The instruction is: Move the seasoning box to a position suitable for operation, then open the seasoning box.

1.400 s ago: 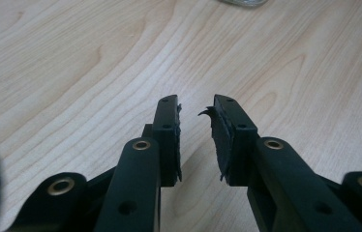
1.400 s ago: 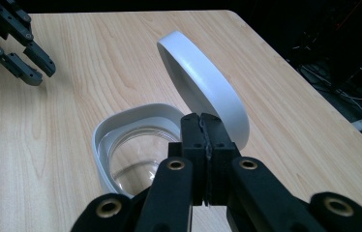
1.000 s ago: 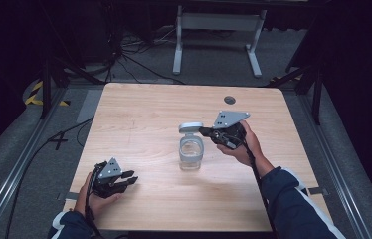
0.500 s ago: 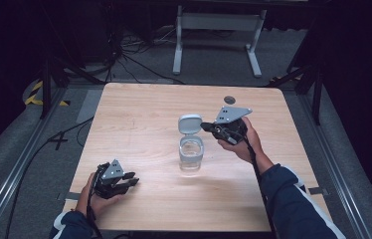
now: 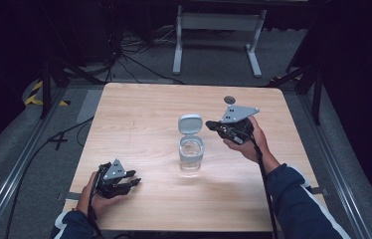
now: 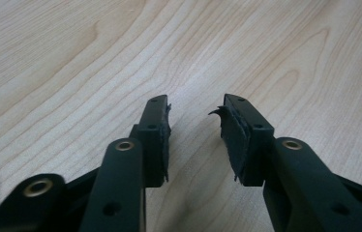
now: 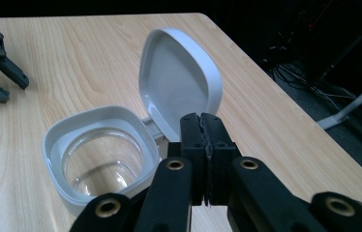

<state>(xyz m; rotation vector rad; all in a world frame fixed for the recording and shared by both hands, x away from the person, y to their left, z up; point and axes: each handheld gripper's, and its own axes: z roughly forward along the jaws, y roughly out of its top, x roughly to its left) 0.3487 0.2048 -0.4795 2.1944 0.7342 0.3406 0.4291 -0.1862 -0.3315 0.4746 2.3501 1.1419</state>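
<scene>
The jar (image 5: 191, 155) is standing mid-table with its hinged lid (image 7: 179, 87) flipped up, looking rigid, slick and breakable, best gripped by its rim, while the right gripper (image 7: 202, 126) is staying clenched empty behind the lid and the left gripper (image 6: 194, 126) has just been opening on nothing.

Clear glass jar (image 5: 191, 158) upright mid-table; grey hinged lid (image 5: 189, 124) flipped open, standing up behind rim.

the high view looks forward and down from above the near edge, taking in the whole wooden table (image 5: 139, 119). the left gripper view sits low, close over bare tabletop at the table's 7 o'clock. the right gripper view, from 3 o'clock, faces the clear jar (image 7: 97, 159) close up; both it and the high view show this jar (image 5: 191, 154) and its raised lid (image 7: 179, 87).
</scene>
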